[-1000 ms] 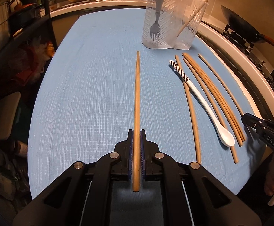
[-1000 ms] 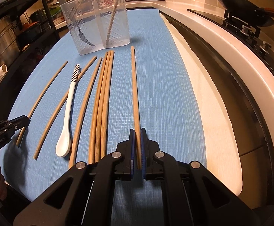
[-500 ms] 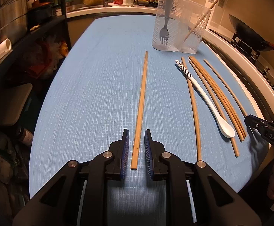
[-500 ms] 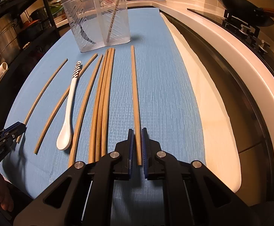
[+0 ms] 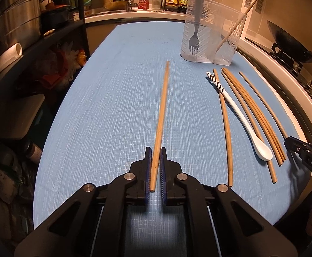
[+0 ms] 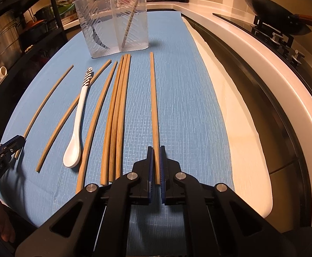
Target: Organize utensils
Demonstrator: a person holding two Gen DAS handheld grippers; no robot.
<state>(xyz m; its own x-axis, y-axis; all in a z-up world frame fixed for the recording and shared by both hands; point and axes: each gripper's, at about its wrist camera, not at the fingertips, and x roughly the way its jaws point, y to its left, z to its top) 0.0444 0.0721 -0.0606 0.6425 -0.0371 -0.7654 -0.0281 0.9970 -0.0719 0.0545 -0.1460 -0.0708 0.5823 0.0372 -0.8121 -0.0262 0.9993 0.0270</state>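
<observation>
In the left wrist view my left gripper point(image 5: 155, 153) is open, its jaws a little apart around the near end of a wooden chopstick point(image 5: 162, 115) lying on the blue mat. In the right wrist view my right gripper point(image 6: 154, 152) is shut on the near end of another chopstick point(image 6: 154, 107) that lies along the mat. Several more chopsticks point(image 6: 117, 115) and a white spoon with a striped handle point(image 6: 78, 124) lie between the two. A clear plastic utensil holder point(image 5: 211, 36) stands at the far end, with a fork point(image 5: 194, 42) and one chopstick inside.
The blue mat point(image 5: 113, 107) covers the counter. A stove with a wok point(image 6: 269, 2) runs along the right. Shelves with steel pots point(image 5: 16, 21) stand at the left. Bottles and a sink line the back.
My left gripper let go of its chopstick, which now lies on the mat between slightly parted jaws. The right gripper stays closed on its chopstick and has hardly moved.
</observation>
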